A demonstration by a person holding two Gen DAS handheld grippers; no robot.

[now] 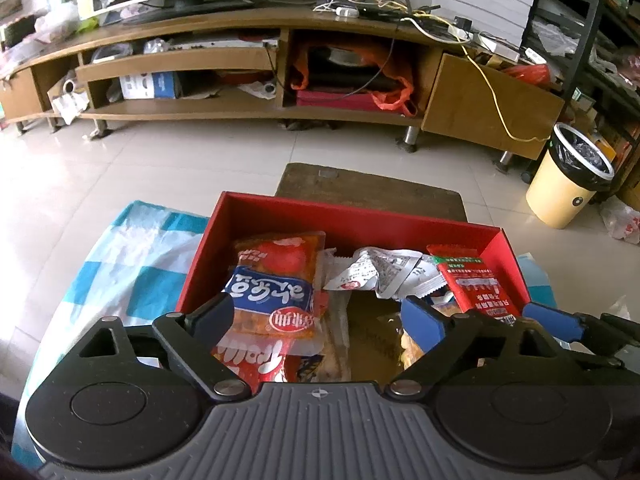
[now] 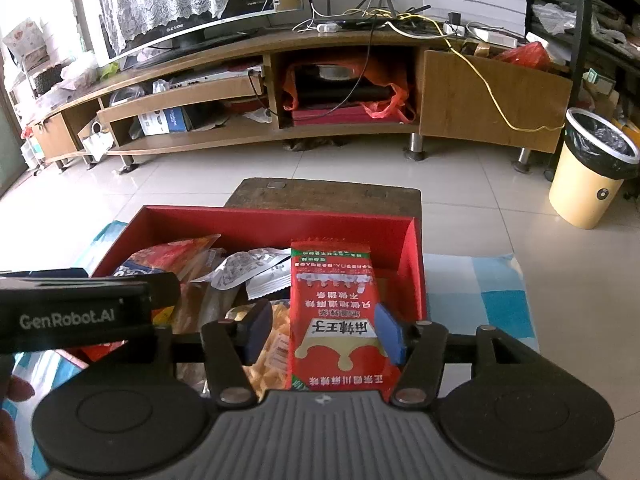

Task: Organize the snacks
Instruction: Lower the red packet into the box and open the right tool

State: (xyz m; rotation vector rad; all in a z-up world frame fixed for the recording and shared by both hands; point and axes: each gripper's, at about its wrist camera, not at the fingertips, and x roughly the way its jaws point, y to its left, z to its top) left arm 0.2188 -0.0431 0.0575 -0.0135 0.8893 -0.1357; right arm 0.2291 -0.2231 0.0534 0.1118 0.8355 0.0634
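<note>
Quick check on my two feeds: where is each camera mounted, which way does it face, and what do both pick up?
Left wrist view: sits on the left tongs, looks down into the red box; its fingers stand wide over the snacks.
Right wrist view: sits on the right tongs, same direction; a red packet lies between its fingers; a hand shows at the left edge.
Shared: box, TV stand, bin.

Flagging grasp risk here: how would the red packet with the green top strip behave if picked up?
The red packet looks like a thin, flat foil pouch: probably light and floppy, sagging from one edge. Its glossy film may slip between the right tool's pads.
</note>
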